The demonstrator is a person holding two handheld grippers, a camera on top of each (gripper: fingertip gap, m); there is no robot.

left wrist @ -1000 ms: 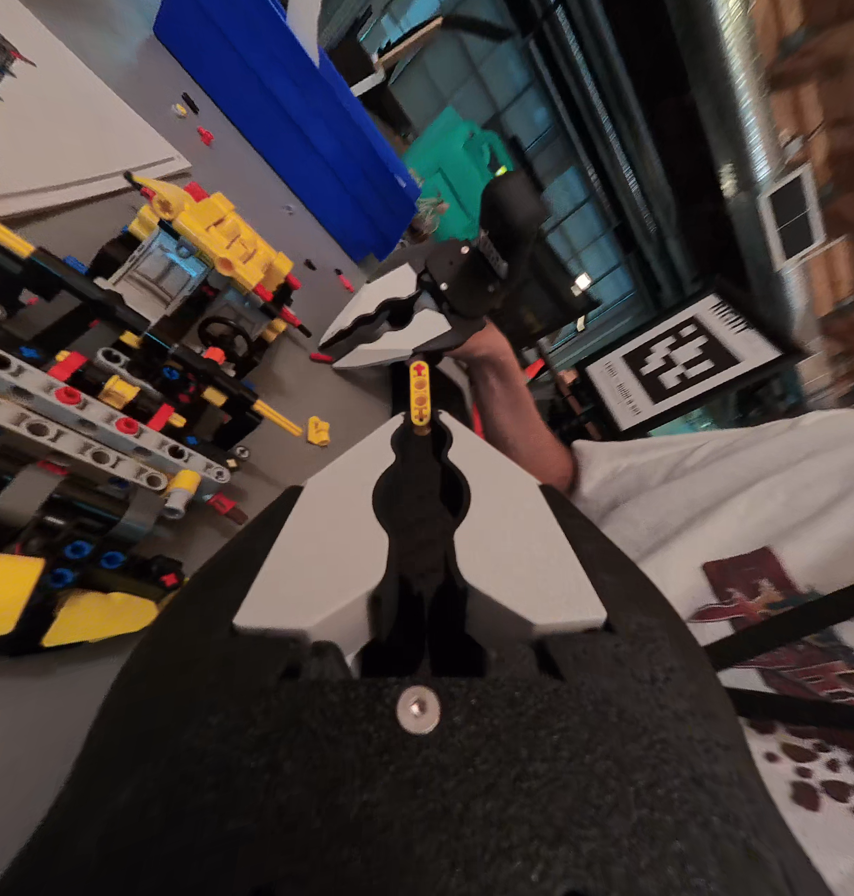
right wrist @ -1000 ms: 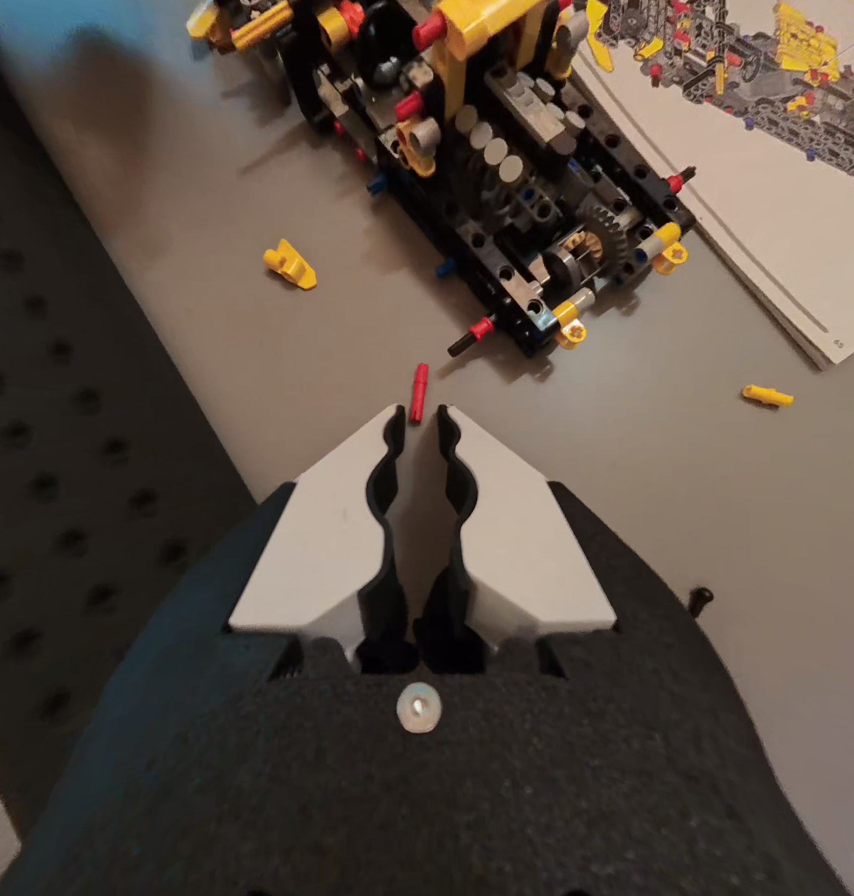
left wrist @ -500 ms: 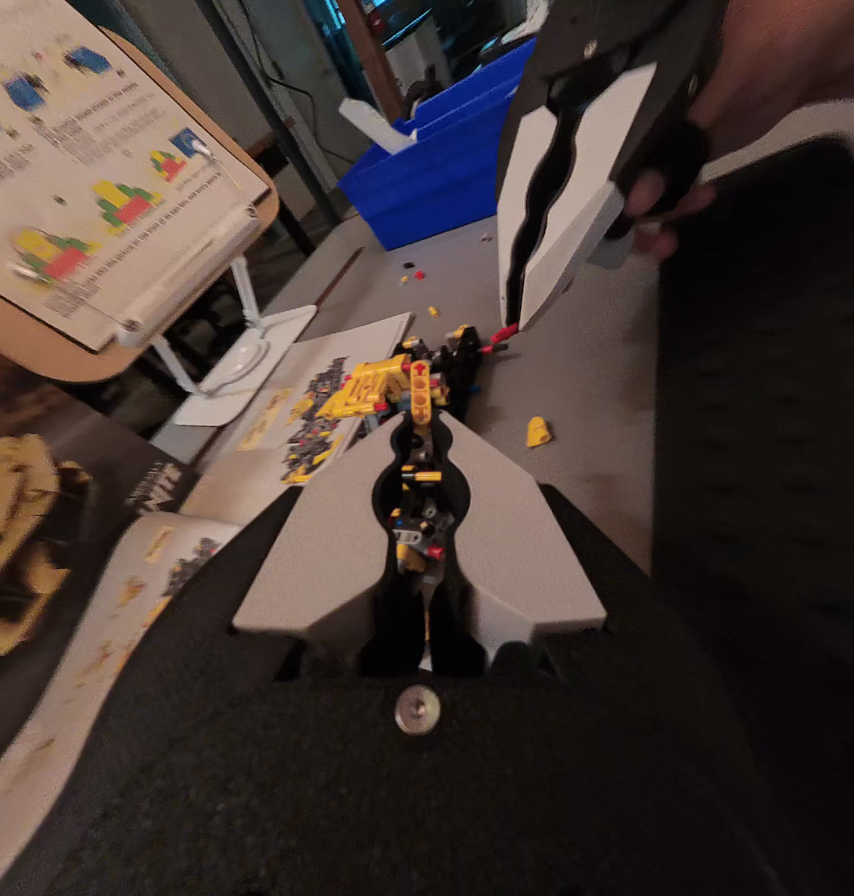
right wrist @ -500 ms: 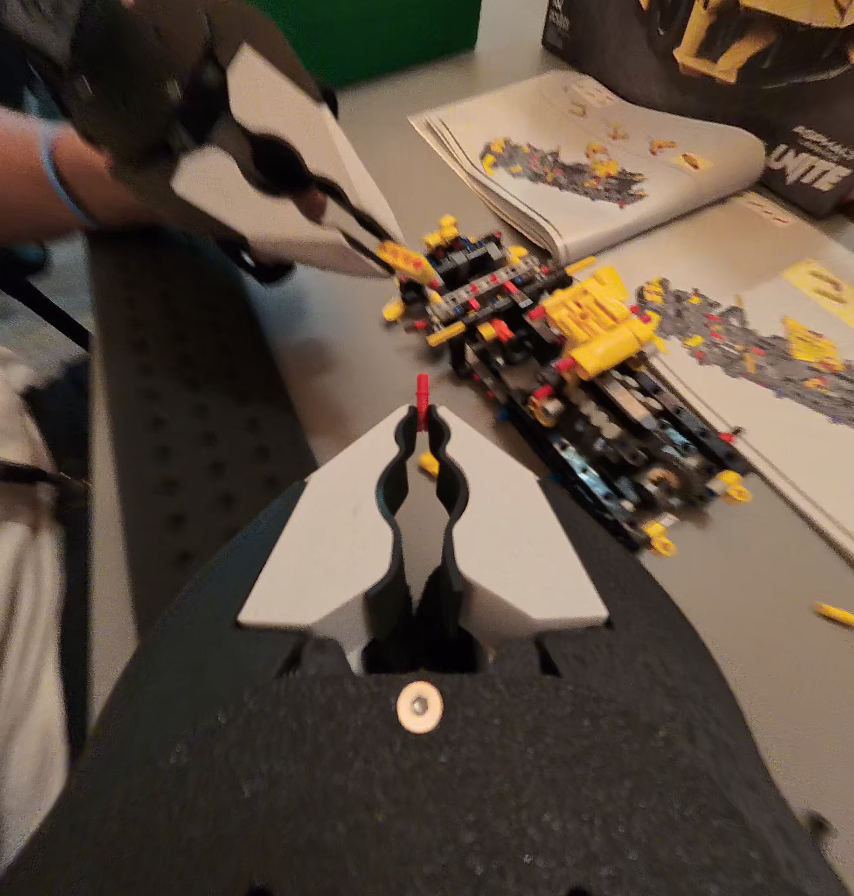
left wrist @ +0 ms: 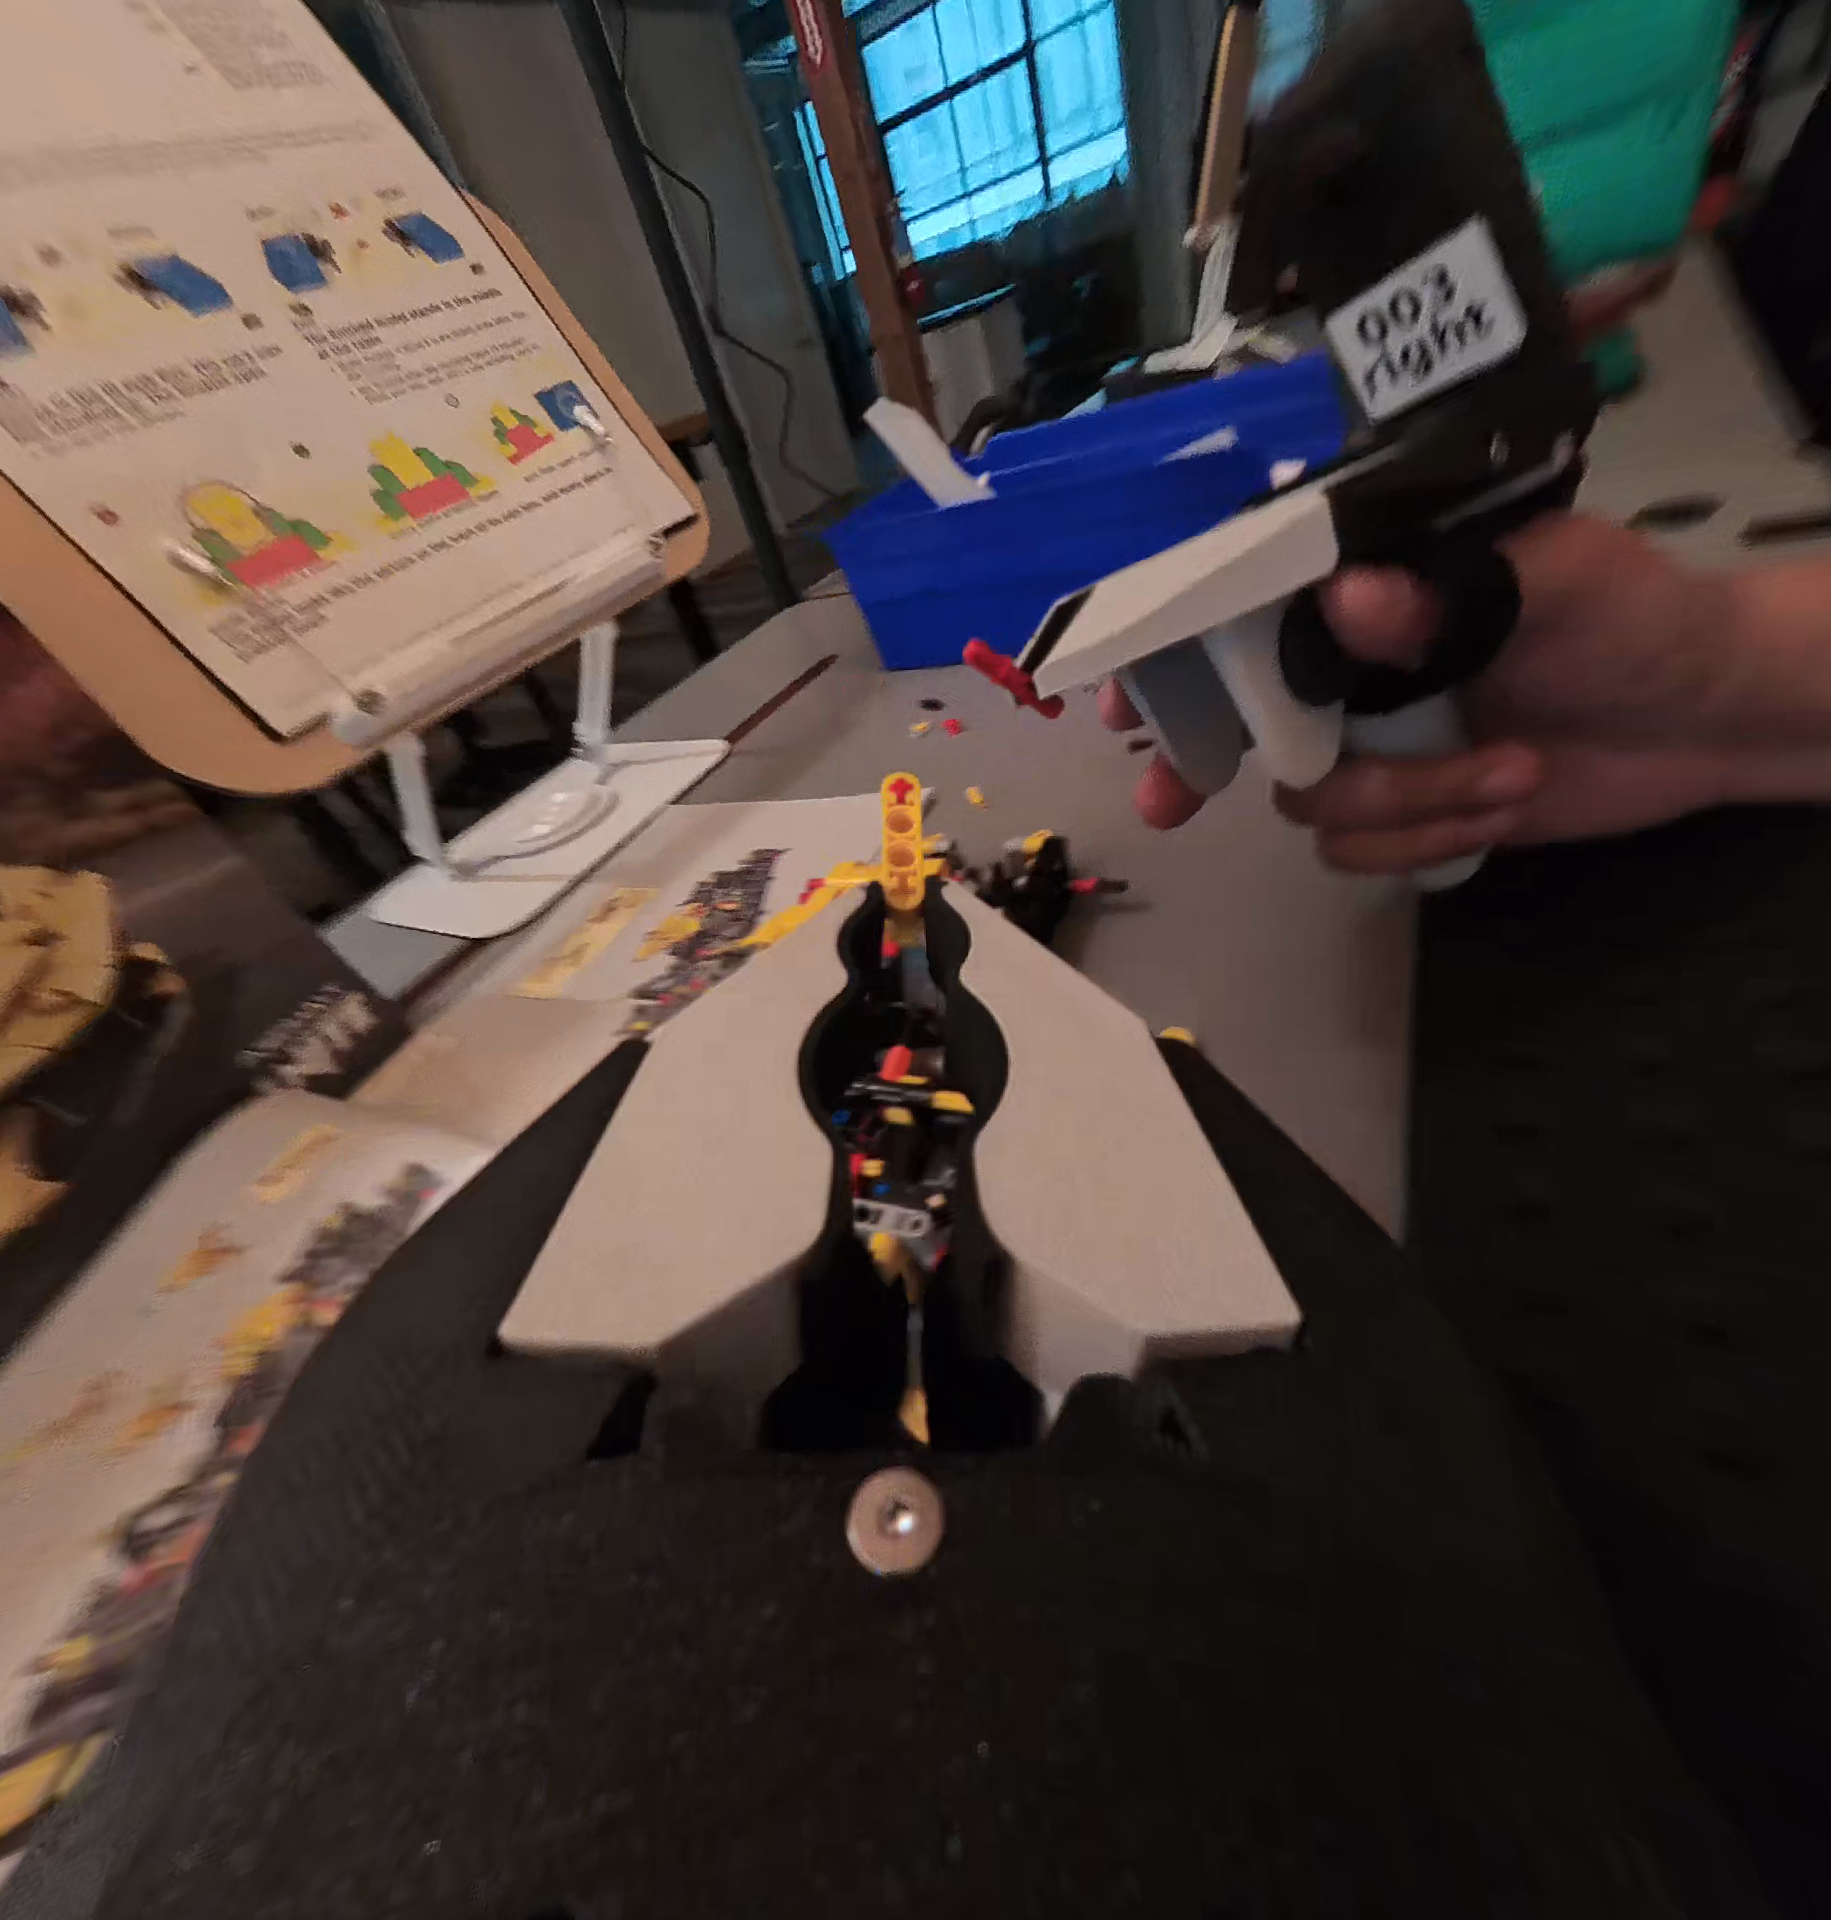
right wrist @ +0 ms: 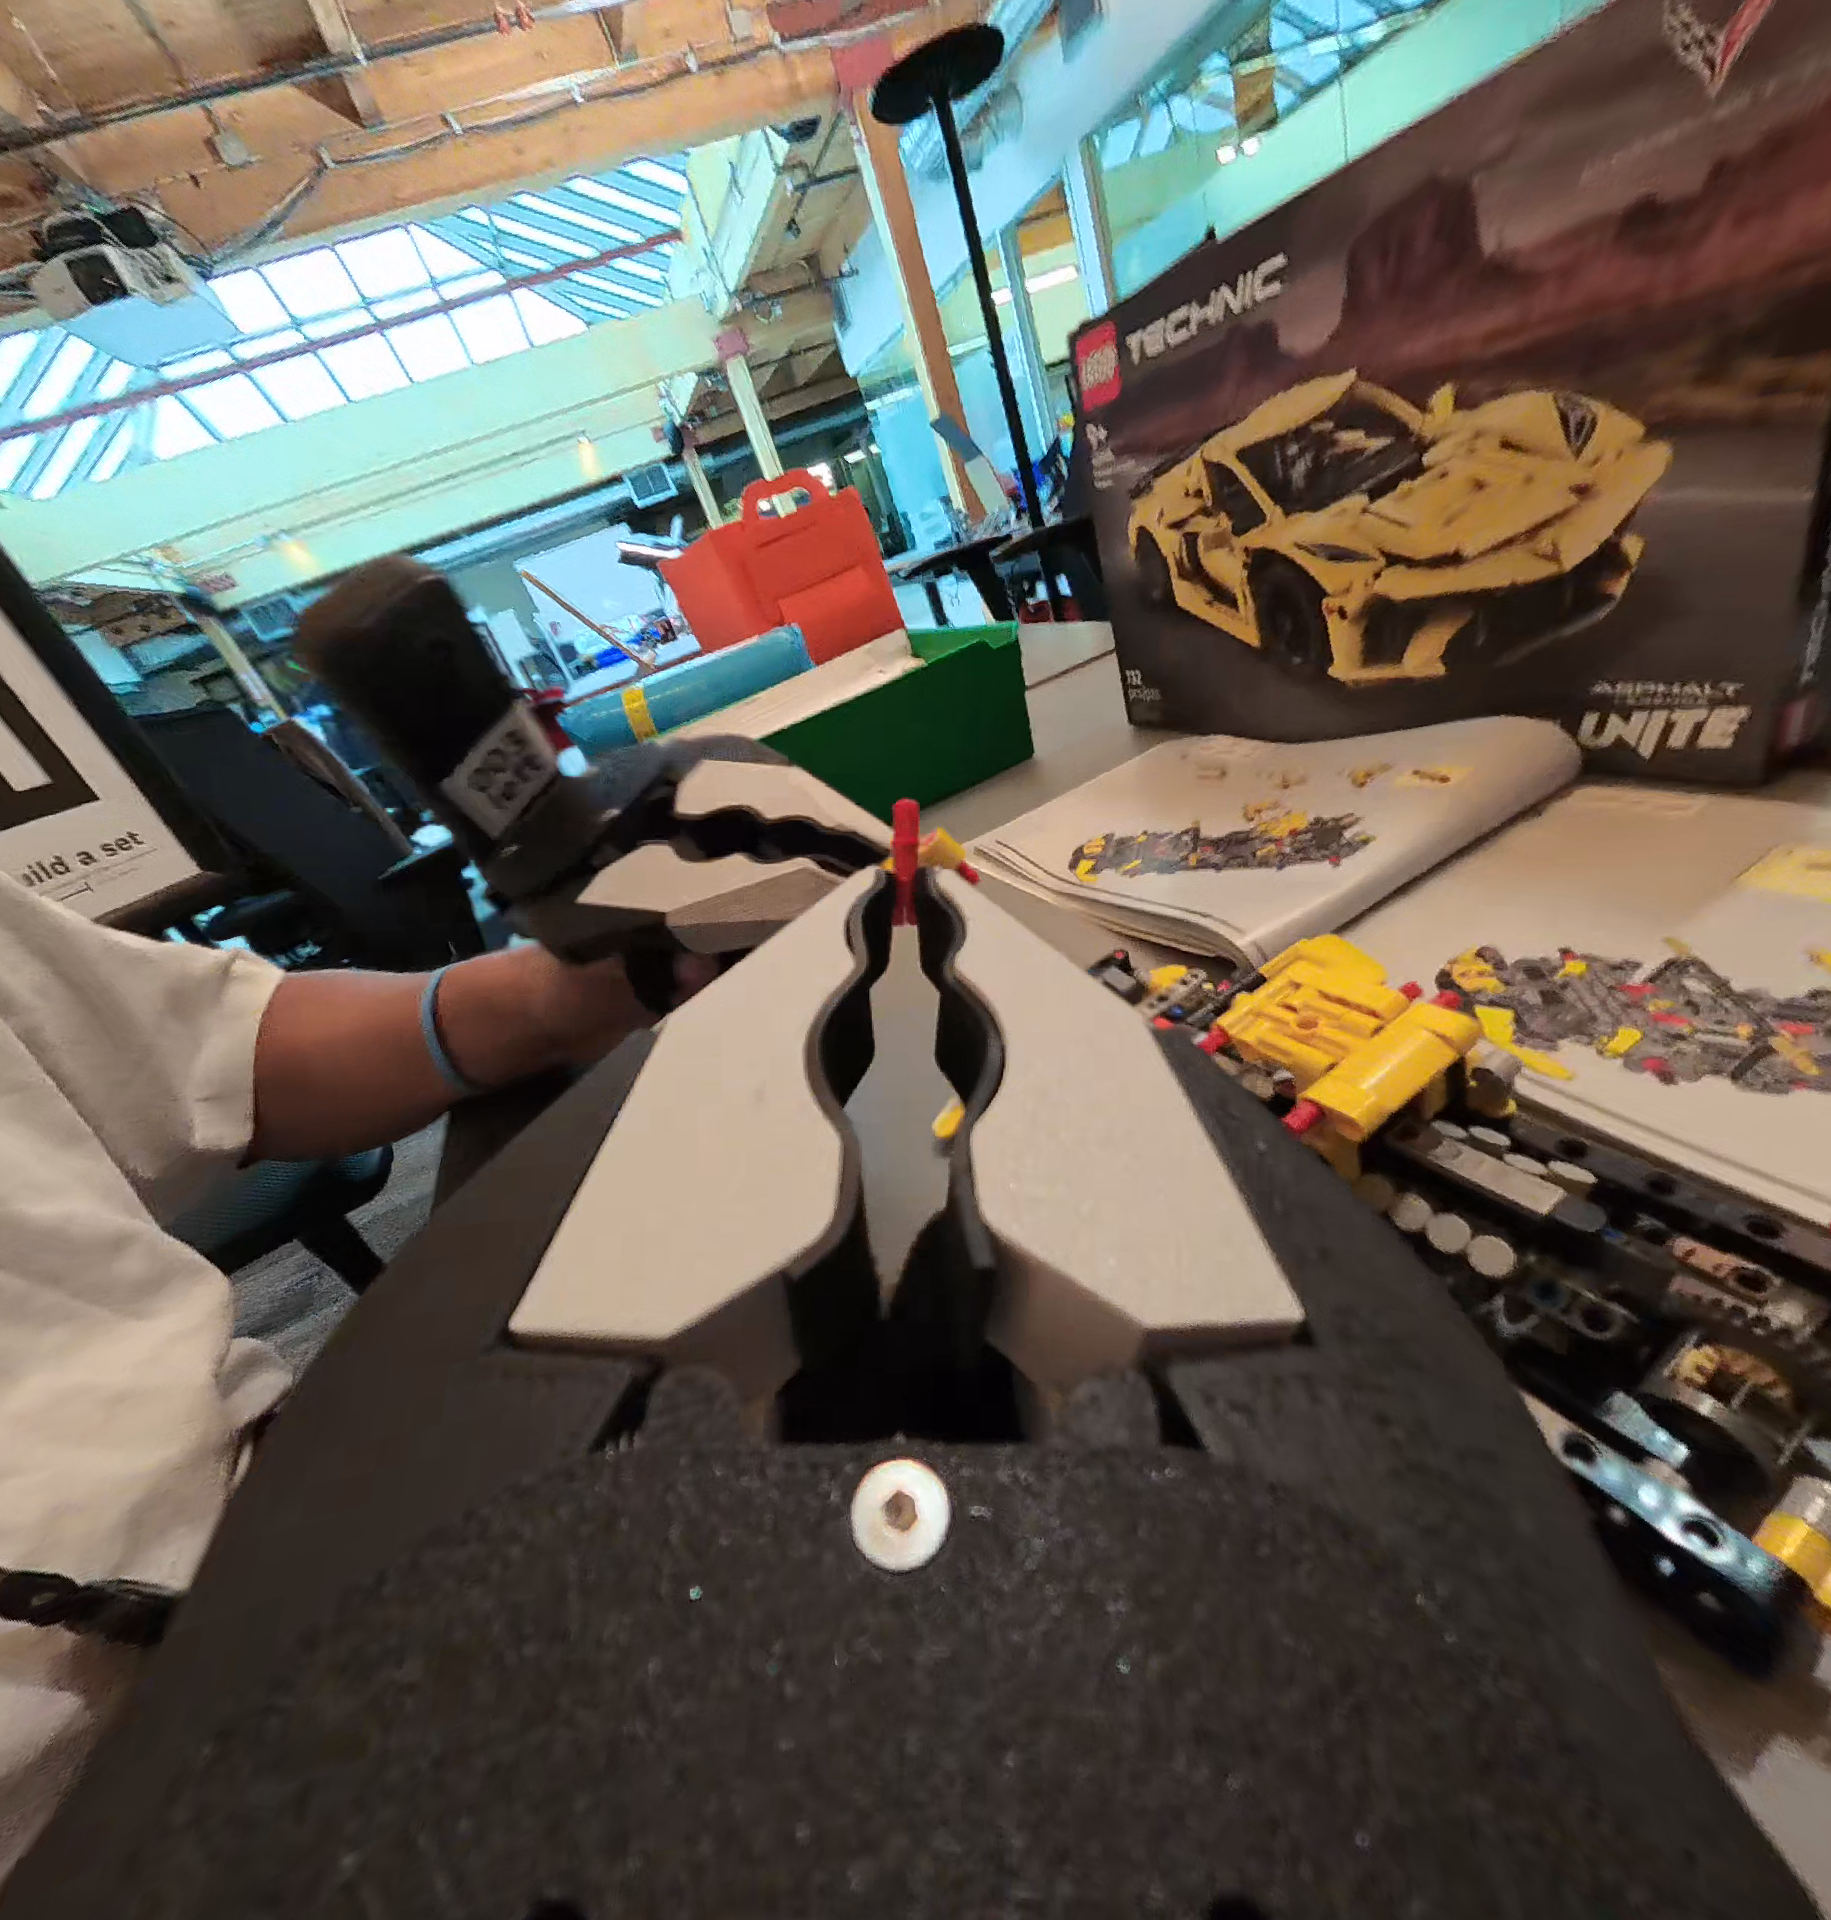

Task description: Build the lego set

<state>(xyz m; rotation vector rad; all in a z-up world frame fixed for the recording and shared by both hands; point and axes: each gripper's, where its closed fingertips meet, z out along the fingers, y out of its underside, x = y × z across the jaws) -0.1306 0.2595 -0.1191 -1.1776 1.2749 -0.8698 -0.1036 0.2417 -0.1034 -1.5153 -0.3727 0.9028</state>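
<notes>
1. My left gripper (left wrist: pixel 903 902) pinches a yellow beam (left wrist: pixel 900 842); my right gripper (right wrist: pixel 906 896) pinches a red pin (right wrist: pixel 904 857), both held aloft.
2. The chassis (right wrist: pixel 1513 1195) at 3 o'clock is part-built; most bodywork remains.
3. The green bin (right wrist: pixel 911 717) at 12 o'clock holds paper and a blue roll; the blue bin's (left wrist: pixel 1046 530) contents are hidden.

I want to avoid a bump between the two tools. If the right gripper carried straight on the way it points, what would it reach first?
Most likely the yellow beam held in the left gripper, directly beyond the right gripper and its red pin. The gap is hard to judge.
</notes>
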